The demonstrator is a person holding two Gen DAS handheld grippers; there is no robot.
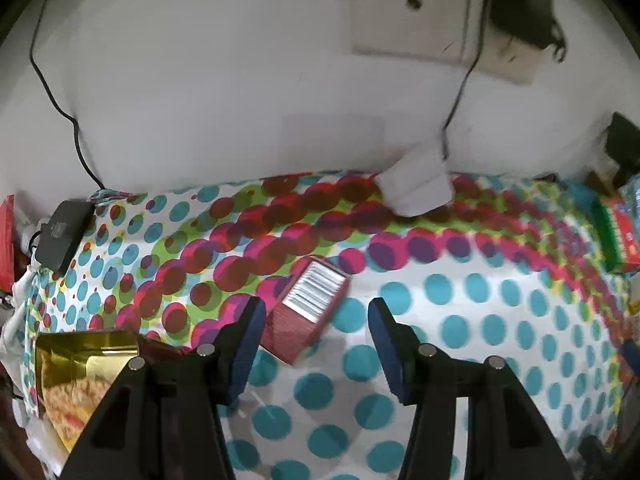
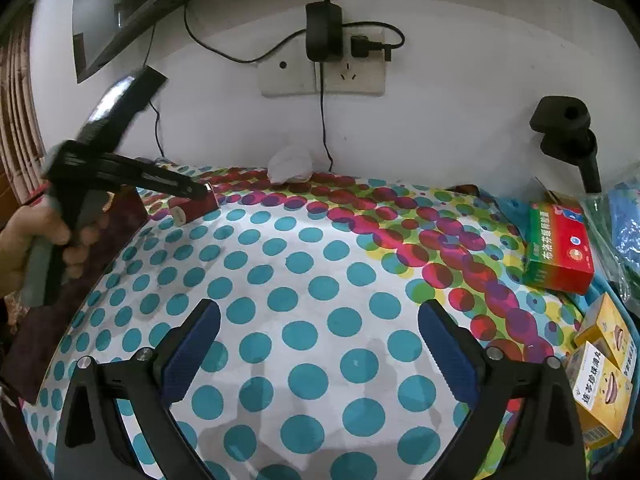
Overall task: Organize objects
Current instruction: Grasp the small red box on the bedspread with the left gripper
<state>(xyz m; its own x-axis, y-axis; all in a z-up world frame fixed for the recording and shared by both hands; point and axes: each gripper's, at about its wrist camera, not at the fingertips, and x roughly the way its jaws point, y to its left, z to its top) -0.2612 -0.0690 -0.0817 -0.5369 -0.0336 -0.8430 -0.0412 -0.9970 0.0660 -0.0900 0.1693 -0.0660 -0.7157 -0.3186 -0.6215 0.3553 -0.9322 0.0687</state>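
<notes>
Left wrist view: small dark-red box (image 1: 306, 310), open top showing white and silver contents, lying askew on dotted tablecloth (image 1: 480, 320). Set loose in the cloth's bare middle, well apart from other cartons, probably awaiting sorting. Left gripper (image 1: 316, 316) poised over it, jaws spread and empty; left blue pad just beside box's lower edge, contact not discernible; box off-centre in the gap, toward the left finger. Likely approach for a pick, not yet a hold.

Gold carton (image 1: 80, 372) with food picture at cloth's left edge, partly hidden behind gripper body. Black adapter (image 1: 64, 236) on cloth's far left corner, cable running up wall. Crumpled white tissue (image 1: 416, 188) at back edge against wall.

Right wrist view: same dark-red box (image 2: 196, 208) at far left of cloth, under left gripper's tip, hand (image 2: 36, 236) on its grey handle. Right gripper (image 2: 320, 344) hovering over bare dotted cloth, jaws released, nothing between. Red-and-green medicine box (image 2: 560, 252) at right edge; two yellow medicine boxes (image 2: 604, 376) stacked below it, seemingly the sorted group. Black stand (image 2: 568, 136) behind. Wall socket (image 2: 324, 76) with plugged charger above.
</notes>
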